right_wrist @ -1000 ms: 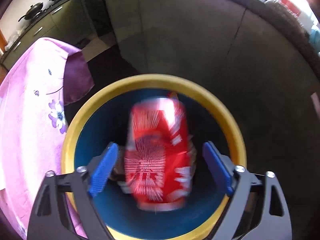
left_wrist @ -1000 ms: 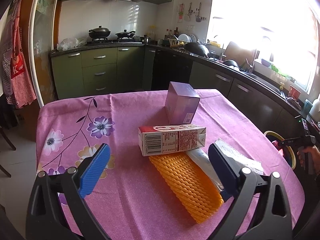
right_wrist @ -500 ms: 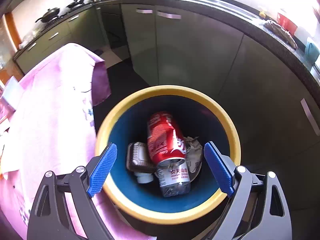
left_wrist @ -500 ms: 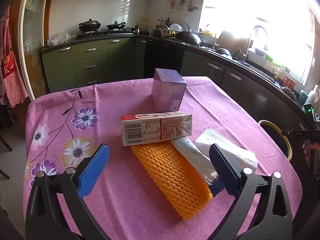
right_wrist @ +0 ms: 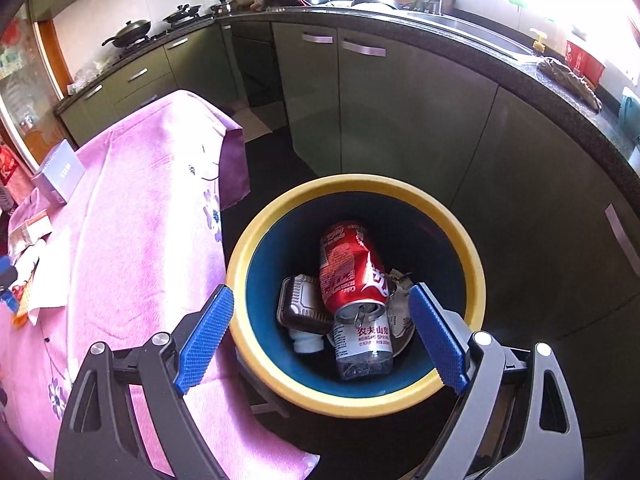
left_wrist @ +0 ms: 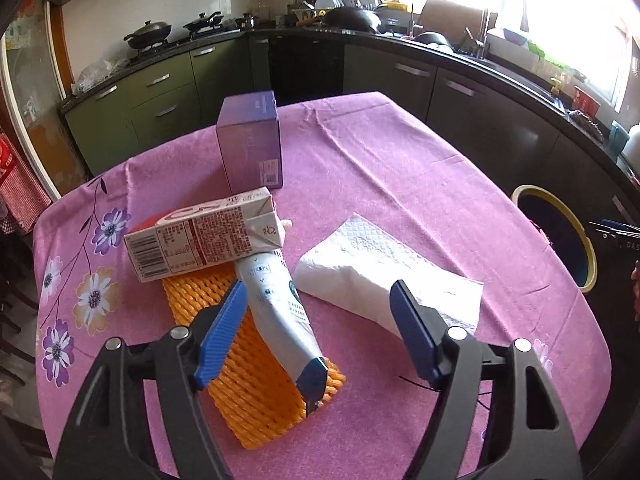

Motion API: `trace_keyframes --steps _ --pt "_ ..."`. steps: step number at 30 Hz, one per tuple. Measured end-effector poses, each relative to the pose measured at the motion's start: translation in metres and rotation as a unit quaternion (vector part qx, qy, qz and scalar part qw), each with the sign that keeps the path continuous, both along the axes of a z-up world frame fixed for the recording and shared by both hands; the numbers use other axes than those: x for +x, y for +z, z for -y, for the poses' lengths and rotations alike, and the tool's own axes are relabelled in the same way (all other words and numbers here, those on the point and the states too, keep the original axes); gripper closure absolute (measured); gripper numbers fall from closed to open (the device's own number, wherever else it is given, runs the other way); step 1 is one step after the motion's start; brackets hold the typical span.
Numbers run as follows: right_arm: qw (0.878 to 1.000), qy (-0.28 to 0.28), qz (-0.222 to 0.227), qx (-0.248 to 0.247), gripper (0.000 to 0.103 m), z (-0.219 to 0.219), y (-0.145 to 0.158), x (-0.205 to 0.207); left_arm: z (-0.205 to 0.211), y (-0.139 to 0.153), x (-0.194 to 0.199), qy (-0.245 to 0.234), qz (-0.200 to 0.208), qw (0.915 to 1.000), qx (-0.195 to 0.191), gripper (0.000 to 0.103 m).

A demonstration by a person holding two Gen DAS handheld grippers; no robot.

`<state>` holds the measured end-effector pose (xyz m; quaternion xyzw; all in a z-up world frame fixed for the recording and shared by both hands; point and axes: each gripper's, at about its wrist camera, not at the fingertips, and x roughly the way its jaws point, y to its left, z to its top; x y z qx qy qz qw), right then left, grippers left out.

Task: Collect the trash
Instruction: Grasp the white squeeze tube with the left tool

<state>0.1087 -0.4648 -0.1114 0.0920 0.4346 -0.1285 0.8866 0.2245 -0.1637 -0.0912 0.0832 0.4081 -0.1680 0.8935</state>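
Observation:
My left gripper (left_wrist: 320,336) is open and empty above the table, over a white and blue tube (left_wrist: 280,312) lying on orange foam netting (left_wrist: 248,376). A red and white carton (left_wrist: 200,240) lies behind them, a white paper napkin (left_wrist: 384,280) to the right, a purple box (left_wrist: 250,146) further back. My right gripper (right_wrist: 320,336) is open and empty above the yellow-rimmed blue bin (right_wrist: 256,240), which holds a red can (right_wrist: 348,268), a plastic bottle (right_wrist: 362,344) and a dark tray (right_wrist: 300,304).
The table has a pink flowered cloth (left_wrist: 400,168). The bin (left_wrist: 576,236) stands off its right edge. Dark green kitchen cabinets (right_wrist: 400,120) and a counter run behind the bin. A stove with pans (left_wrist: 148,36) is at the far wall.
The red can dropped from my right gripper into the bin, and that gripper rose and drew back. My left gripper moved right and forward over the tube and napkin.

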Motion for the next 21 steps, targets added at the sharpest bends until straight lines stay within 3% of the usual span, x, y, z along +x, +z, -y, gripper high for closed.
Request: trace_keyframes --steps 2,12,21 --pt "1.000 0.004 0.004 0.005 0.015 0.000 -0.001 -0.003 -0.002 -0.005 0.003 0.014 -0.007 0.9998 0.008 0.034" --pt "0.999 0.024 0.017 0.019 0.015 -0.004 -0.003 -0.007 -0.009 -0.015 0.012 0.029 -0.037 0.9987 0.020 0.070" --pt "0.999 0.030 0.021 0.022 0.015 -0.006 -0.002 -0.009 -0.010 -0.008 0.005 0.016 -0.037 0.9989 0.022 0.073"
